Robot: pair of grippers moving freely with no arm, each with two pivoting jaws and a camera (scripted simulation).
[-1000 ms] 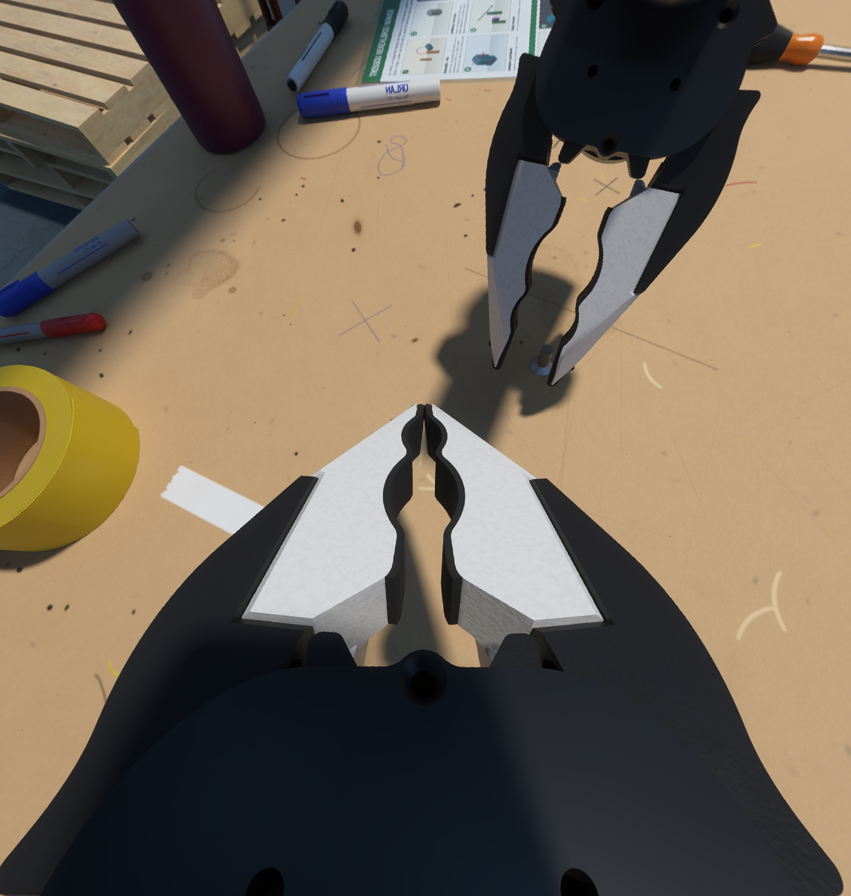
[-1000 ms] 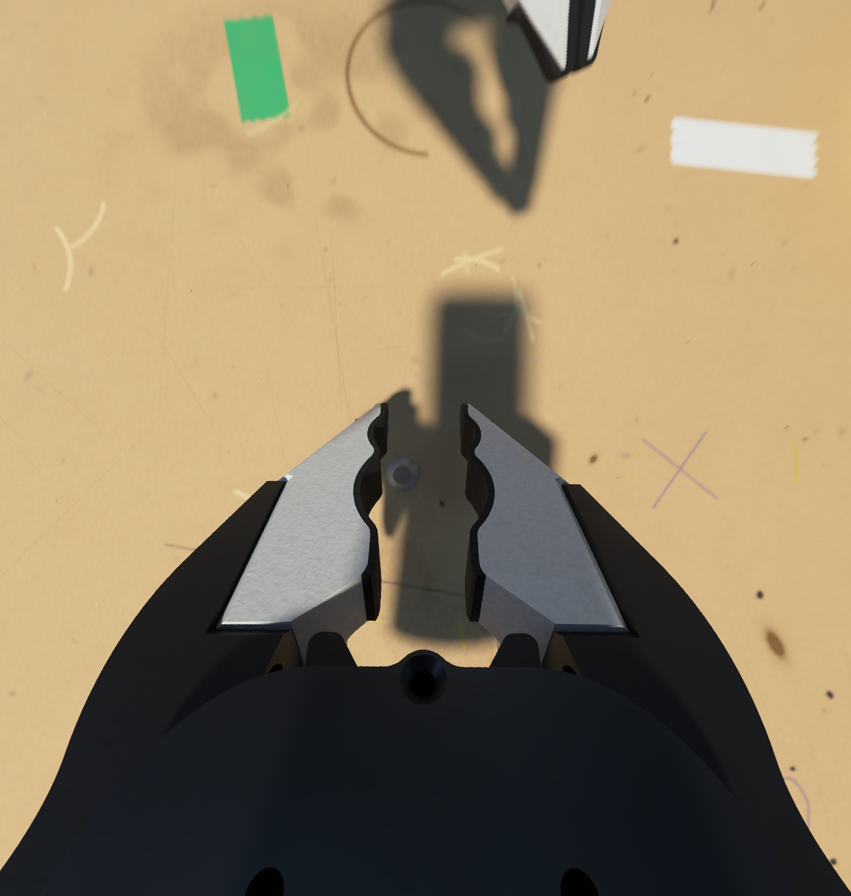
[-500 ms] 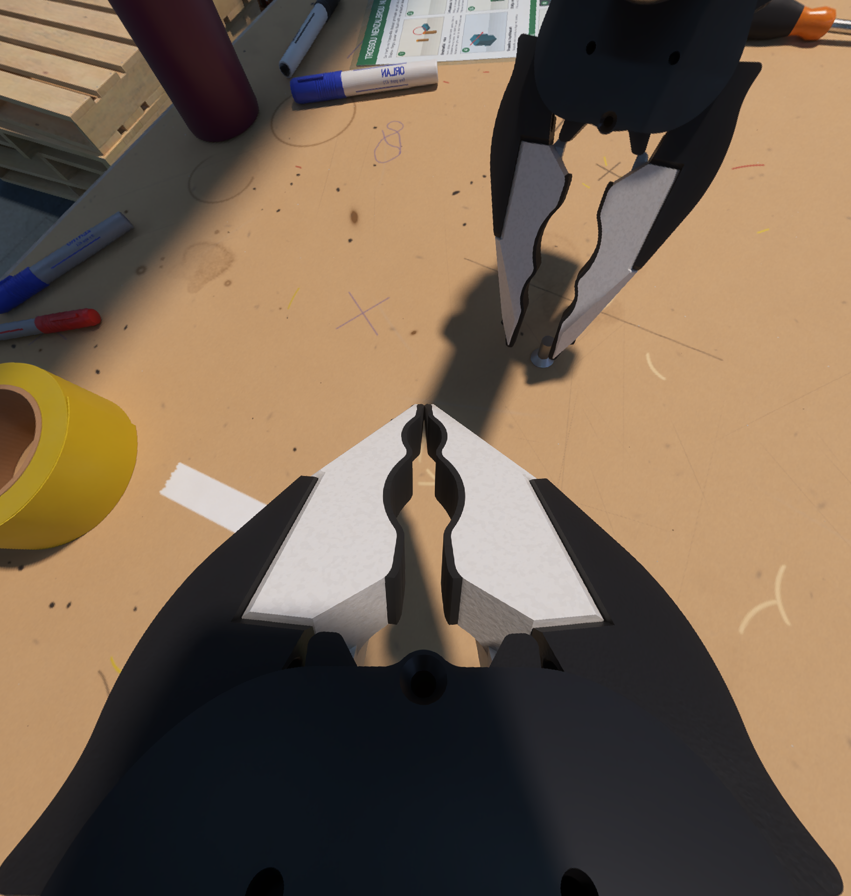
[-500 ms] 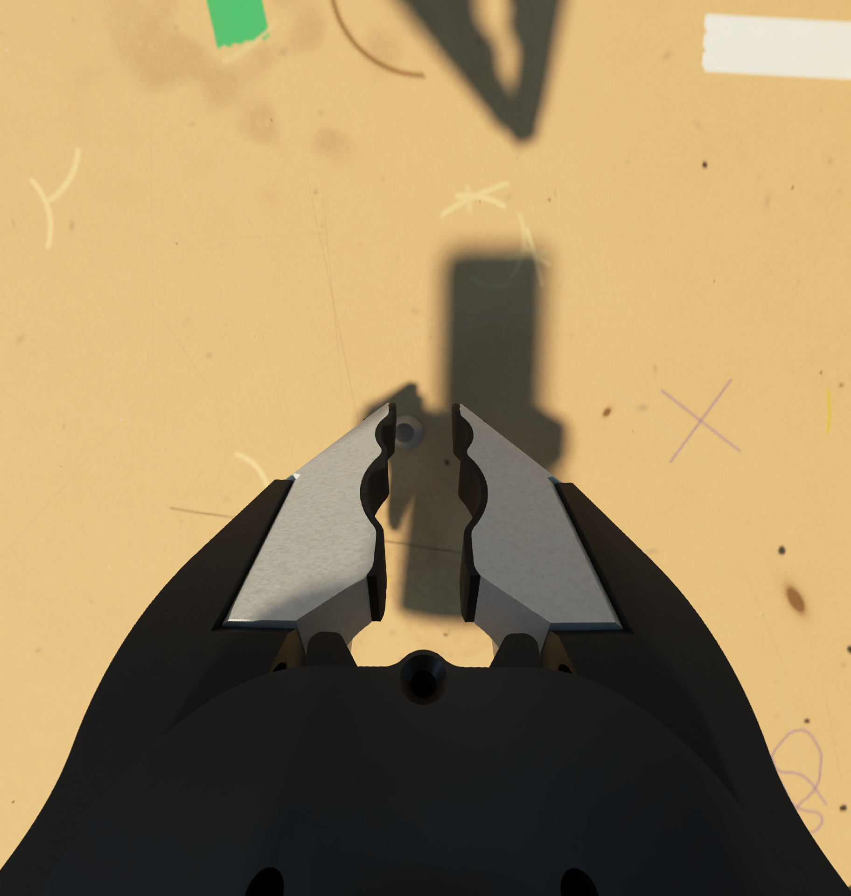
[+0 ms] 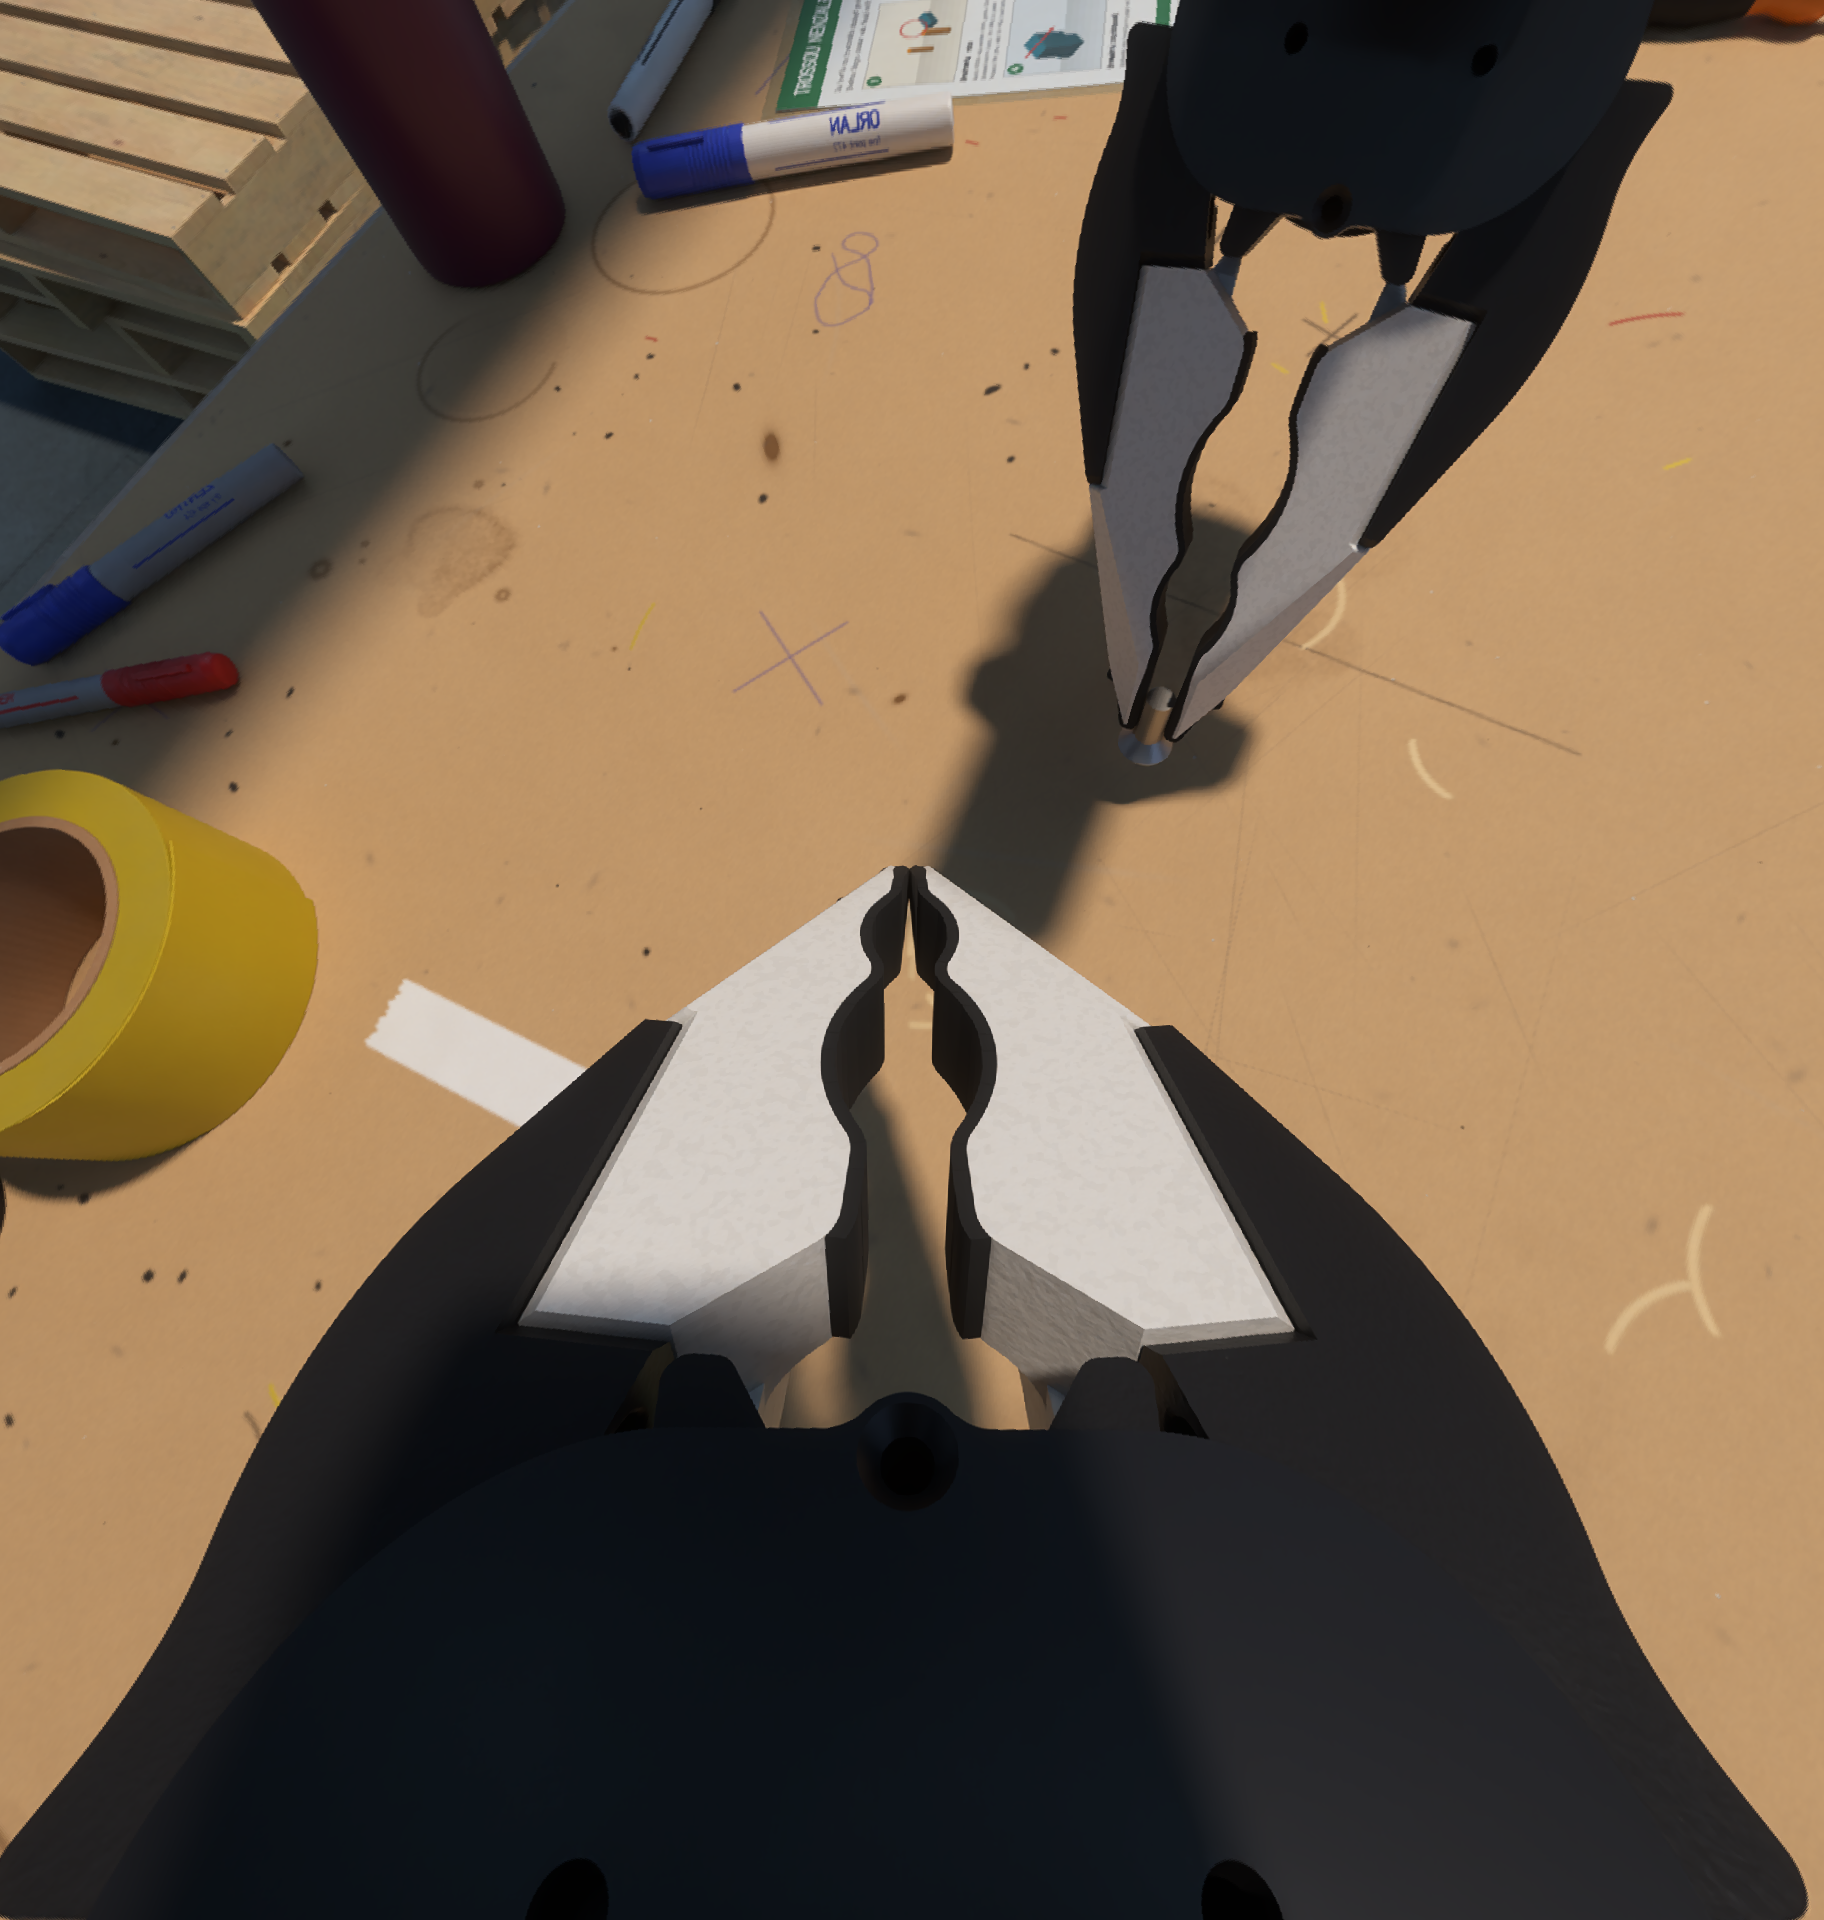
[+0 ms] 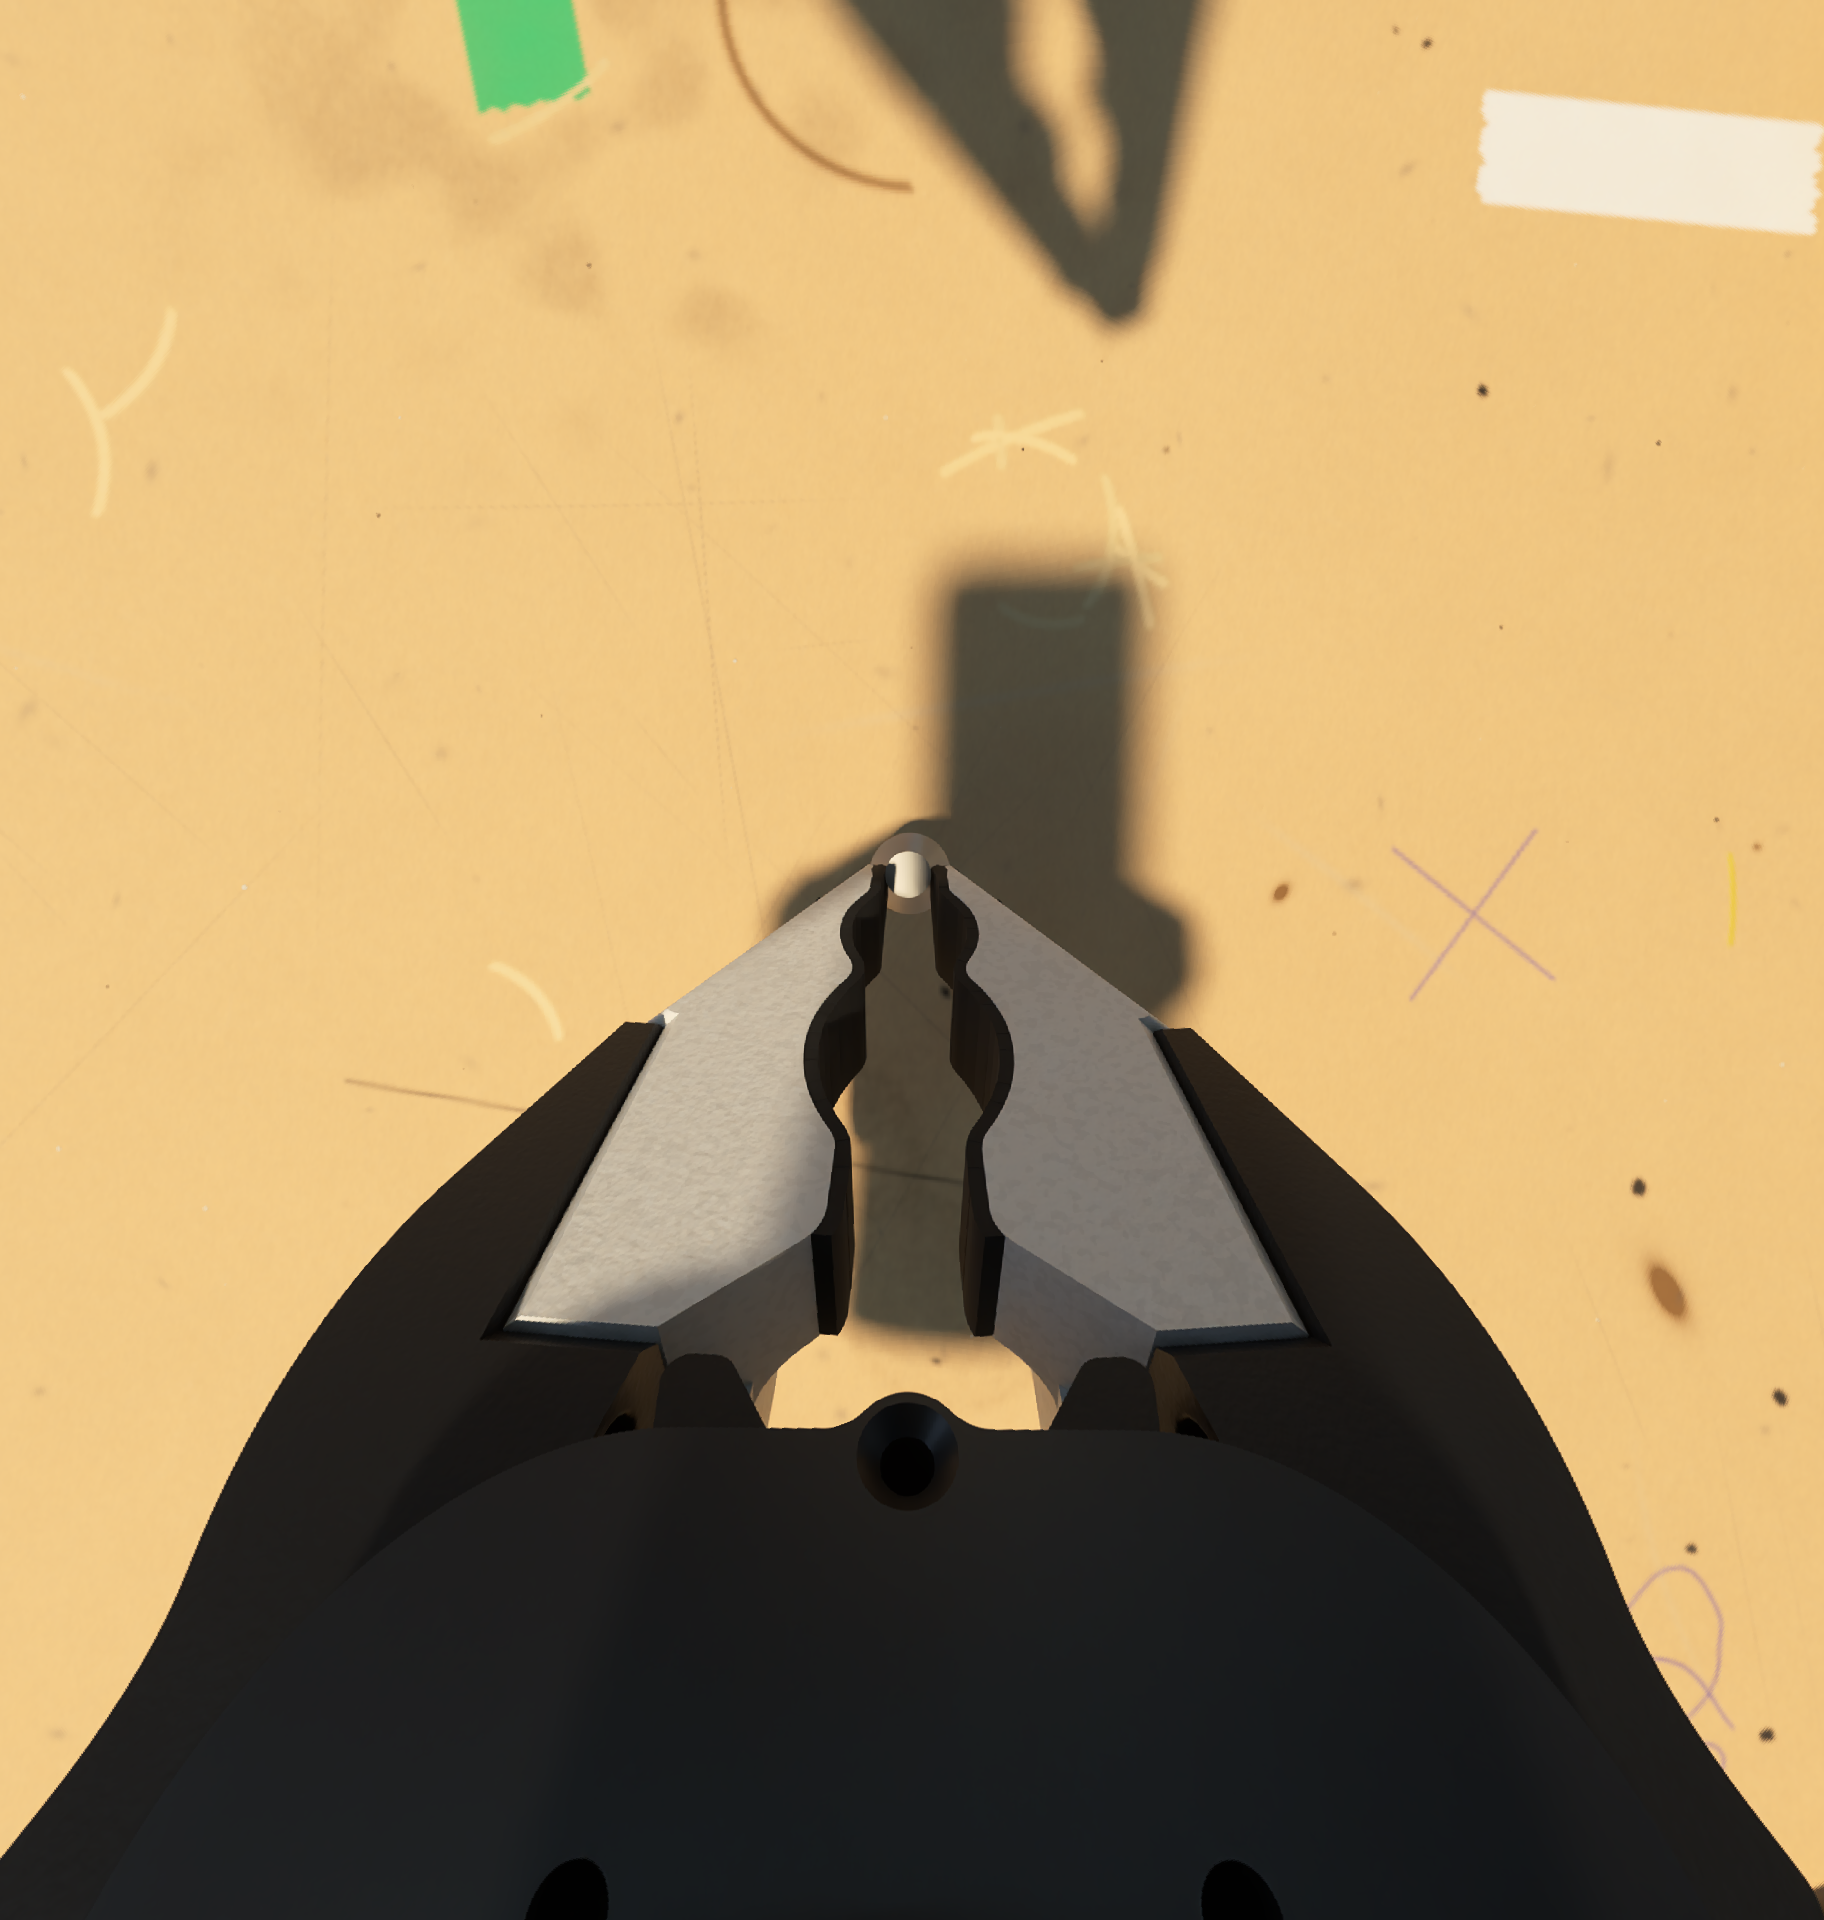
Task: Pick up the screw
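A small silver screw stands head down on the tan table, its shank between my right gripper's fingertips. My right gripper is shut on the screw at the very tips. In the left wrist view the right gripper points down at the table with the screw pinched at its tips, the head touching or just above the surface. My left gripper is shut and empty, hovering nearer than the screw and to its left.
A yellow tape roll lies at the left. A dark red cylinder, a wooden pallet, blue markers, a red marker and a leaflet sit at the back. White tape strip, green tape.
My right gripper's fingers have closed from open onto the screw, now pinched at the tips. My left gripper has stayed shut and nearly still.
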